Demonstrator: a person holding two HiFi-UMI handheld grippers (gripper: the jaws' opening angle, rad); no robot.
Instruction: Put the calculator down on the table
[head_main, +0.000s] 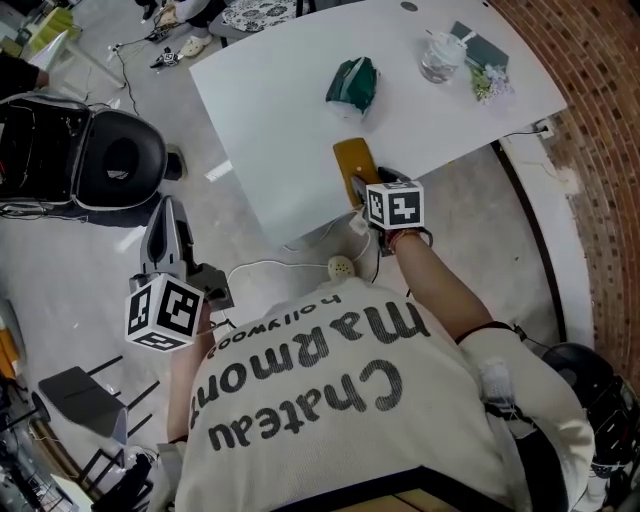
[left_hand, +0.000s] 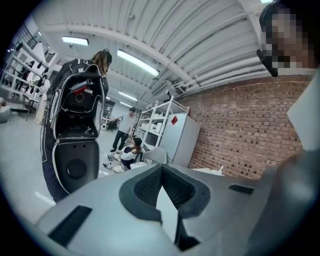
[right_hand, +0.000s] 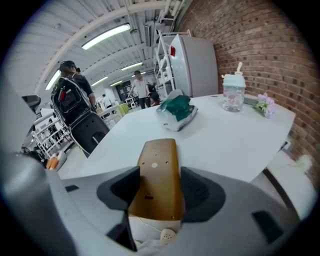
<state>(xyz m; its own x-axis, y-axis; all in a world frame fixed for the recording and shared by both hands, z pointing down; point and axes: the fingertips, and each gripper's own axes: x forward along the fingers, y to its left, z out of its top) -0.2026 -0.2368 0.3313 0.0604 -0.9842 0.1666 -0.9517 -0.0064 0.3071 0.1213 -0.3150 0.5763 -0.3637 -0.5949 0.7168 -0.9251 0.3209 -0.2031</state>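
Right claw (right_hand: 157, 187): clamped across the near end of a flat, brownish-gold rectangular calculator (right_hand: 157, 170), one dark pad on each long edge. Plain back face up, small screw holes showing, no keys in sight. Far end sticking out past the jaws over the white tabletop (right_hand: 225, 140).

From the head view: same right claw (head_main: 358, 188) at the near table edge, calculator (head_main: 353, 160) overlapping the rim of the white tabletop (head_main: 280, 130). Can't tell whether resting on the surface or held just above it.

Left claw (left_hand: 162, 187): pads pressed together at the tips, nothing pinched. Low beside the body, off the table, well apart from the calculator; seen in the head view as left claw (head_main: 165, 225) over grey floor.

Further back on the table: crumpled green-and-white packet (head_main: 352, 82) near the middle, well beyond the calculator. Clear lidded plastic cup with straw (head_main: 440, 58) and small sprig of pale flowers (head_main: 490, 82) near the far right corner, just beside each other. Same packet (right_hand: 176, 111), cup (right_hand: 233, 92) and flowers (right_hand: 263, 105) in the right gripper view.

On the floor: open black case (head_main: 110, 160) to the left, white cable with round plug (head_main: 342, 267) under the table edge.
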